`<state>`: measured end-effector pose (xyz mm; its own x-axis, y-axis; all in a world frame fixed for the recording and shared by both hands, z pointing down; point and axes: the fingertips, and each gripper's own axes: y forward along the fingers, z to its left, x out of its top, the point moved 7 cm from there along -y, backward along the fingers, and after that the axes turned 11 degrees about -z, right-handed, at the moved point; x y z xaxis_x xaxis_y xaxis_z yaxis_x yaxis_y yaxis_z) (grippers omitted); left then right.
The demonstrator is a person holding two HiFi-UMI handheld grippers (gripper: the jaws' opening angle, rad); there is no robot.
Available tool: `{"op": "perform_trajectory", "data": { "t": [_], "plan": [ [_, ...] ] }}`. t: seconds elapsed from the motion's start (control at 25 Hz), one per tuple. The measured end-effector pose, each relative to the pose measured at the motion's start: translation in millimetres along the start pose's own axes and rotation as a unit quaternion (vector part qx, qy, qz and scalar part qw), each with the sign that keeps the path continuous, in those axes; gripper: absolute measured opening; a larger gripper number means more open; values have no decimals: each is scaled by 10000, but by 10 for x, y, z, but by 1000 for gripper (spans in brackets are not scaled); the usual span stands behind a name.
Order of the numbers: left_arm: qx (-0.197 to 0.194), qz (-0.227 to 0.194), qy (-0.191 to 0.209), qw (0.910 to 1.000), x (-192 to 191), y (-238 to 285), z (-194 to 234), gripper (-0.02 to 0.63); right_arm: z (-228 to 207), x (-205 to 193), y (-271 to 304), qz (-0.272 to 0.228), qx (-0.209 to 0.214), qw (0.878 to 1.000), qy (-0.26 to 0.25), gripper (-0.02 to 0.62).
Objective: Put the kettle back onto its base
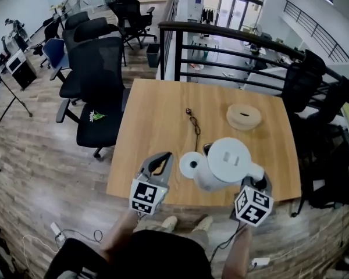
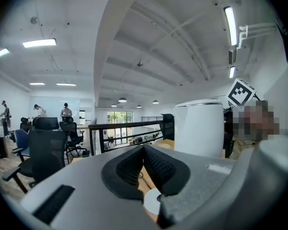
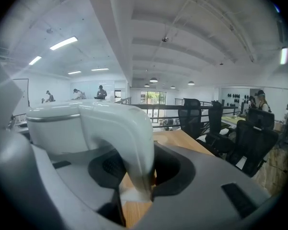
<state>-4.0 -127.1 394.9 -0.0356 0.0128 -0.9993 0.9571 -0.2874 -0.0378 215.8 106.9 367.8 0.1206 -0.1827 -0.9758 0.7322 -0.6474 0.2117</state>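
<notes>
The white kettle (image 1: 227,163) is in my right gripper (image 1: 253,180), which is shut on its curved handle (image 3: 127,128); the kettle body (image 3: 57,128) fills the left of the right gripper view. Its round white base (image 1: 189,164) lies on the wooden table (image 1: 157,115) near the front edge, just left of the kettle, whose body overlaps the base's right rim in the head view. A dark cord (image 1: 195,124) runs from the base toward the table's middle. My left gripper (image 1: 163,161) is beside the base's left rim, pads (image 2: 156,169) touching at the tips, with nothing between them. The base (image 2: 151,202) shows below them.
A round wooden dish (image 1: 243,117) sits at the table's back right. Black office chairs (image 1: 99,86) stand to the left of the table and a black railing (image 1: 232,45) runs behind it. The table's front edge is close under both grippers.
</notes>
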Motion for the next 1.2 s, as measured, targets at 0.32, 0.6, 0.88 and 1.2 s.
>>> {"op": "perform_trajectory", "data": {
  "t": [0.32, 0.6, 0.88, 1.2],
  "plan": [
    [685, 29, 107, 9976, 0, -64, 43, 2, 151, 48, 423, -15, 749, 9972, -36, 132],
    [1311, 182, 87, 9912, -72, -67, -12, 2, 242, 9, 824, 69, 1428, 9896, -155, 132],
    [1767, 306, 71, 9838, -125, -52, -65, 2, 343, -53, 1138, 139, 1899, 9814, -243, 132],
    [2059, 455, -8, 9775, -318, -40, -142, 2, 396, -265, 1379, 172, 2189, 9751, -299, 132]
  ]
}}
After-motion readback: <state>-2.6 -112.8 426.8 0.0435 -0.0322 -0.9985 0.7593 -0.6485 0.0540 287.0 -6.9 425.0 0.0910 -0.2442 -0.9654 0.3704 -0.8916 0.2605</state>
